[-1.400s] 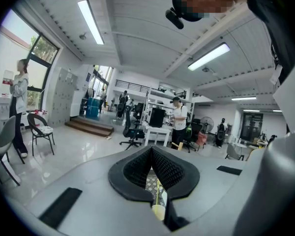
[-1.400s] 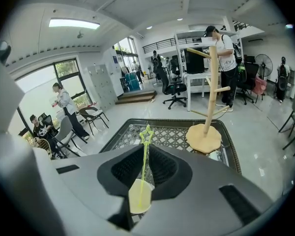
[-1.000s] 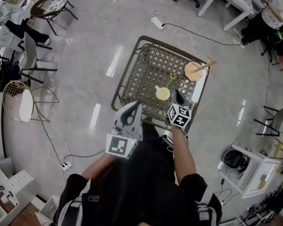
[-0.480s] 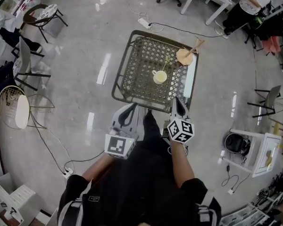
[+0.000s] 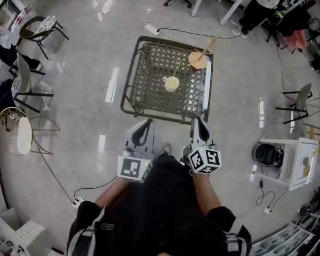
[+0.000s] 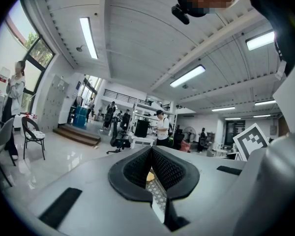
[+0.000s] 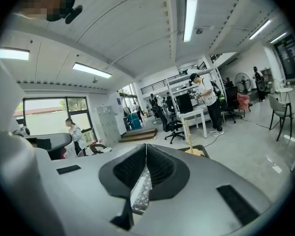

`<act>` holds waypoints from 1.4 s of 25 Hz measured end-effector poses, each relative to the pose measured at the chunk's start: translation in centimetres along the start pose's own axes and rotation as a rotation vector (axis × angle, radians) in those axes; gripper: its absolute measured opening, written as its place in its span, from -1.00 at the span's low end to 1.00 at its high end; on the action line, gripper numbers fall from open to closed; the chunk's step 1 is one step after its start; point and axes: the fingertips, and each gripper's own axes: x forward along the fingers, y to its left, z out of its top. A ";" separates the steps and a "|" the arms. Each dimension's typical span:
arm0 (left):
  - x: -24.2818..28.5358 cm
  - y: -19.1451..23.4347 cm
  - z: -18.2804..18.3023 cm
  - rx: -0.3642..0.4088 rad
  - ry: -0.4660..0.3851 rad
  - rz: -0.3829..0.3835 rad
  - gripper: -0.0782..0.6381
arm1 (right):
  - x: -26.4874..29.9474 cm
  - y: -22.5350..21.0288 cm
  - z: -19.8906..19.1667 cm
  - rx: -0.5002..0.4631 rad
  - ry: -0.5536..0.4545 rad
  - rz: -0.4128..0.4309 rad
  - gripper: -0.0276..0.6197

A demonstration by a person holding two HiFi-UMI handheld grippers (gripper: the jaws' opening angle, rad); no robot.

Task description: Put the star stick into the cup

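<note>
— Grey polished floor, open workroom; one lattice-top table (image 5: 149,79) stood far of me, with chairs and desks round the edges.
— Grippers?
— Left gripper (image 5: 148,123): jaws pressed together, nothing between them. Right gripper (image 5: 197,121): likewise clenched and empty. Both hung near my body, well apart from the table.
— Task item?
— Star stick (image 5: 176,68): thin, pale, slanting from the cup (image 5: 171,83) toward the far side. It was too small for me to tell whether its foot sat inside the cup or on the lattice just beside it.
— Containers?
— One cup, pale yellow, mid-table, upright; I made out no contents beyond possibly the stick. Wooden stand (image 5: 197,60), far right corner: round base with a dowel, holding nothing.
— Handling note?
— If the stick was outside, I judged it best to bring the right gripper in, part its jaws, pinch the shaft low, and lower it straight over the mouth so the light cup wouldn't tip.
</note>
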 end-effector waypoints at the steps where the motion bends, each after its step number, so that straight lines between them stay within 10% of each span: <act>1: 0.1 -0.3 0.2 0.005 -0.003 0.001 -0.73 | -0.4 0.0 0.2 -0.001 -0.005 0.004 -0.88; 35: 1.8 -6.9 0.2 0.070 0.001 -0.011 -0.73 | -6.0 -2.7 1.3 -0.028 -0.036 0.058 -0.88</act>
